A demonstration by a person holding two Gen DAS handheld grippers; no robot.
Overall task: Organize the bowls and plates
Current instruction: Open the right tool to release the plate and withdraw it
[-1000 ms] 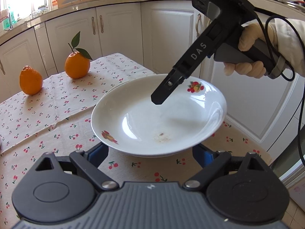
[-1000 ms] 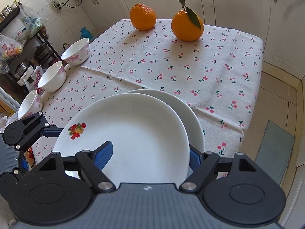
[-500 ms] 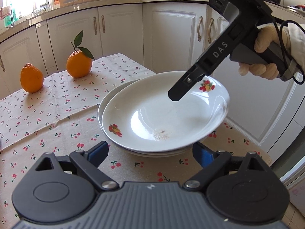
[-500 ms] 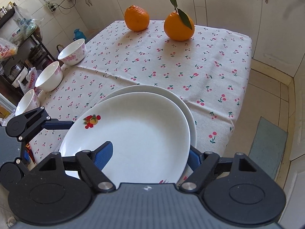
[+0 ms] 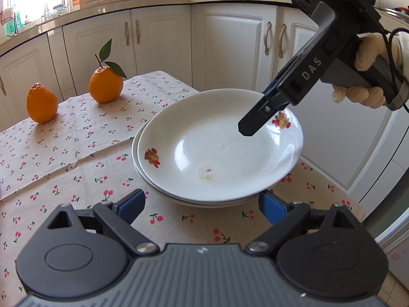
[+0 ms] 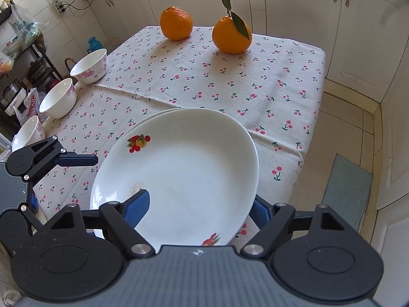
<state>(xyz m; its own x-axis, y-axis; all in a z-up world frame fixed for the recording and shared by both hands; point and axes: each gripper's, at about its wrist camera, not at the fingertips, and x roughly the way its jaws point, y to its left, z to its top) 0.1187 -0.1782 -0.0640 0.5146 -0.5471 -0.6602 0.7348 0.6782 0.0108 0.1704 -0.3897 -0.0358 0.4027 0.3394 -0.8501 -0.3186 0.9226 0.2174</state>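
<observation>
Your right gripper [image 6: 196, 208] pinches the top plate [image 6: 184, 174] onto the lower plate [image 5: 136, 153]; left gripper [image 5: 202, 206] spread, three bowls [image 6: 58, 101] unstacked.

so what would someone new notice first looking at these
Probably the white plate with fruit decals, sitting on a second plate near the table's corner, with the right claw straddling its rim. Next, the two oranges at the far end of the cherry-print tablecloth, one with a leafy stem. Three white bowls line the table's left edge in the right wrist view.
</observation>
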